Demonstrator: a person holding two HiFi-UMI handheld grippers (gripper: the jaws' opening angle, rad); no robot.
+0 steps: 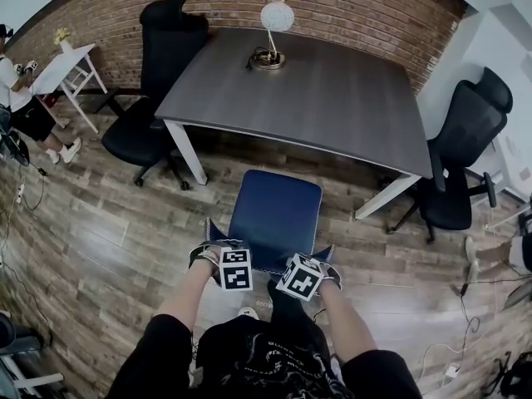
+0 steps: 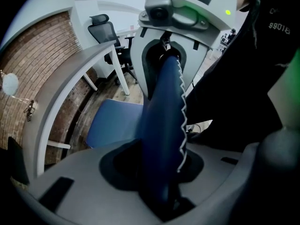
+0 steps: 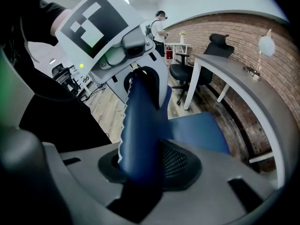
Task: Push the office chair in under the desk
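A blue chair stands just in front of the grey desk [image 1: 332, 98], its seat [image 1: 276, 214] between me and the desk's near edge. My left gripper [image 1: 218, 252] and right gripper [image 1: 322, 262] sit on the top edge of its backrest, left and right. In the left gripper view the blue backrest [image 2: 164, 107] runs between the jaws of the left gripper [image 2: 161, 172], which clamp it. The right gripper view shows the backrest [image 3: 140, 111] held the same way in the right gripper [image 3: 140, 168]. The seat [image 3: 197, 130] points toward the desk [image 3: 248, 88].
A black office chair [image 1: 162, 65] stands at the desk's left end, another [image 1: 461, 156] at its right end. A lamp [image 1: 274, 23] sits on the desk's far side. A white side table [image 1: 71, 65] and a person [image 1: 17, 98] are far left. Cables [image 1: 465, 339] lie on the floor at right.
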